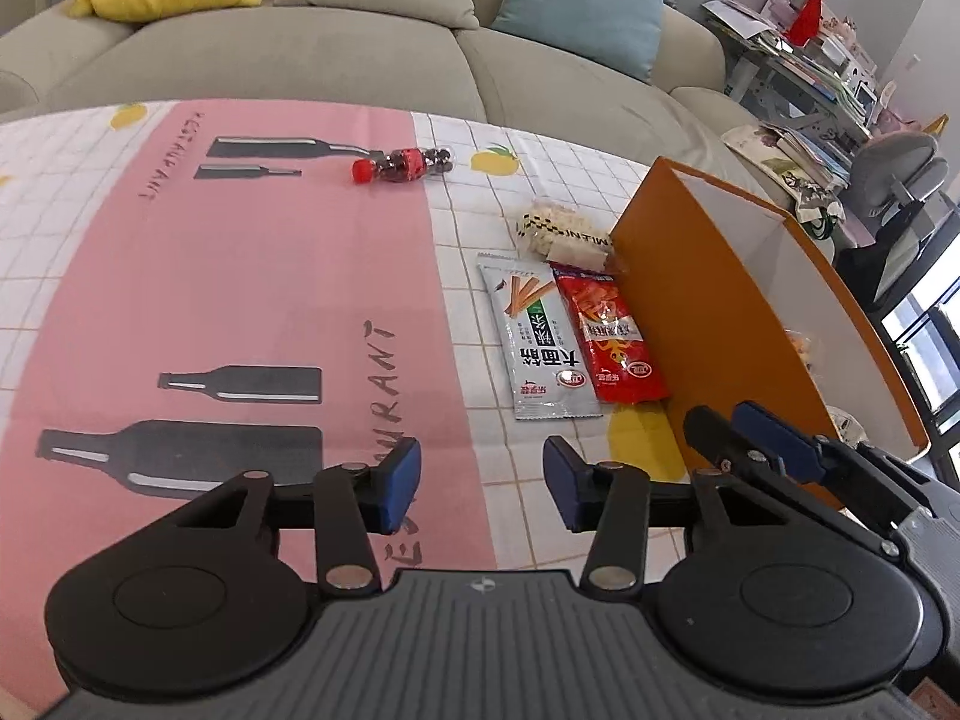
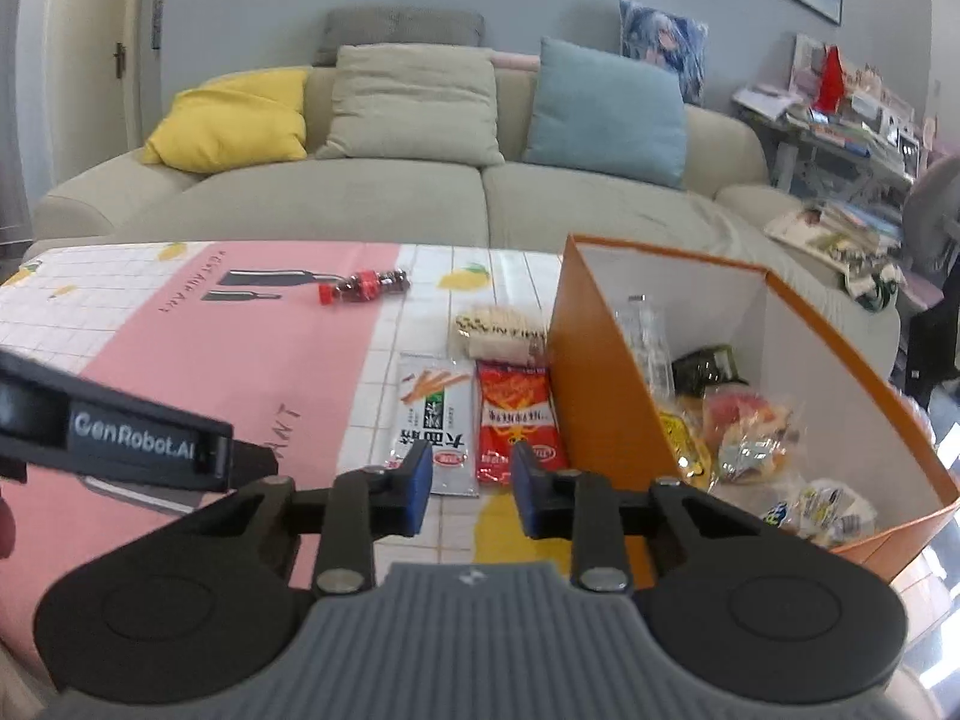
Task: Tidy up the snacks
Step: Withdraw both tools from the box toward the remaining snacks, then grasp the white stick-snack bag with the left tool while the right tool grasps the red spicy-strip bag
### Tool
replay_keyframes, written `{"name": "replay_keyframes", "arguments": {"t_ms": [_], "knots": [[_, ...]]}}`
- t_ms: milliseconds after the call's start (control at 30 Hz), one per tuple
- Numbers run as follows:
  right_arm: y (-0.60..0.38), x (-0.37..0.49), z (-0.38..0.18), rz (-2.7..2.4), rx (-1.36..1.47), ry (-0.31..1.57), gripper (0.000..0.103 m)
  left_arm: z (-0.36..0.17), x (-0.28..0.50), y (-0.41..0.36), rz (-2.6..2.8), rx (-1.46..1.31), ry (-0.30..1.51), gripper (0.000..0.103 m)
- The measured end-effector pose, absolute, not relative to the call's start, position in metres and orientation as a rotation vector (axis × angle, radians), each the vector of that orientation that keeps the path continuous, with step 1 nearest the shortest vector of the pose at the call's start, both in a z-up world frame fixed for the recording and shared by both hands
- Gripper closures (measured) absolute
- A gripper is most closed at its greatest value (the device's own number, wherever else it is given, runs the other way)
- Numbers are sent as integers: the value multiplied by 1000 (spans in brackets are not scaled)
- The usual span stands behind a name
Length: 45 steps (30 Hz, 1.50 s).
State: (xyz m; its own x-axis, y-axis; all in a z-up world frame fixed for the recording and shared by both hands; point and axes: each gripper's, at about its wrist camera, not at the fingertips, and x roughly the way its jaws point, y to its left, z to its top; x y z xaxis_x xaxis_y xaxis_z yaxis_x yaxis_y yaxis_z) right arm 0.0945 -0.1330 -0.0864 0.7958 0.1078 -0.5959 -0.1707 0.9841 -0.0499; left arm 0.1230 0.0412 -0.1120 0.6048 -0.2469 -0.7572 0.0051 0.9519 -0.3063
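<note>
Box: the orange box (image 2: 606, 396) stands on the counter (image 1: 240, 276) and already has a heap of snacks (image 2: 744, 432) inside.
Done: some snacks are put away, I think.
Left to do: four things lie outside the box.
White packet: the white packet (image 2: 435, 426) lies flat, just beside the red one.
Red packet: the red packet (image 2: 519, 420) lies flat, close against the box wall.
Noodle pack: the pale noodle pack (image 2: 501, 333) lies behind the two packets, touching the box.
Cola bottle: the small cola bottle (image 1: 405, 164) lies on its side, far off on the pink part of the cloth.
Right fingers: the right gripper (image 2: 471, 492) has its fingers part way closed with nothing between them; they hang over the near ends of the two packets.
Left fingers: the left gripper (image 1: 480, 483) has its fingers apart and empty; the white packet lies just ahead of them.
Next: I think the packets go in the box.
</note>
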Motion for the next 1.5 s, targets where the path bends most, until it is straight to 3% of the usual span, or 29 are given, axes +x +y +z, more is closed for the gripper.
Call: {"name": "replay_keyframes", "arguments": {"t_ms": [100, 633, 800, 933, 1033, 1167, 1200, 1400, 1500], "knots": [[-128, 107, -95, 140, -119, 647, 81, -121, 135, 41, -153, -305, 938, 61], [-116, 169, -160, 71, -244, 737, 80, -152, 192, 25, -213, -319, 997, 62], [-123, 179, -168, 92, -172, 800, 69, -160, 197, 20, -238, -323, 1016, 55], [-122, 178, -170, 114, -171, 790, 66, -165, 202, 16, -241, -328, 1022, 55], [-124, 179, -172, 120, -145, 785, 71, -166, 205, 12, -252, -308, 1009, 51], [-123, 178, -173, 146, -134, 771, 97, -166, 205, -1, -262, -243, 994, 51], [-119, 176, -174, 156, -147, 766, 103, -166, 205, -2, -260, -233, 992, 56], [-107, 165, -172, 268, -149, 763, 103, -166, 202, 4, -197, -220, 1006, 102], [-97, 157, -171, 303, -192, 759, 103, -166, 196, 14, -178, -252, 1021, 103]]}}
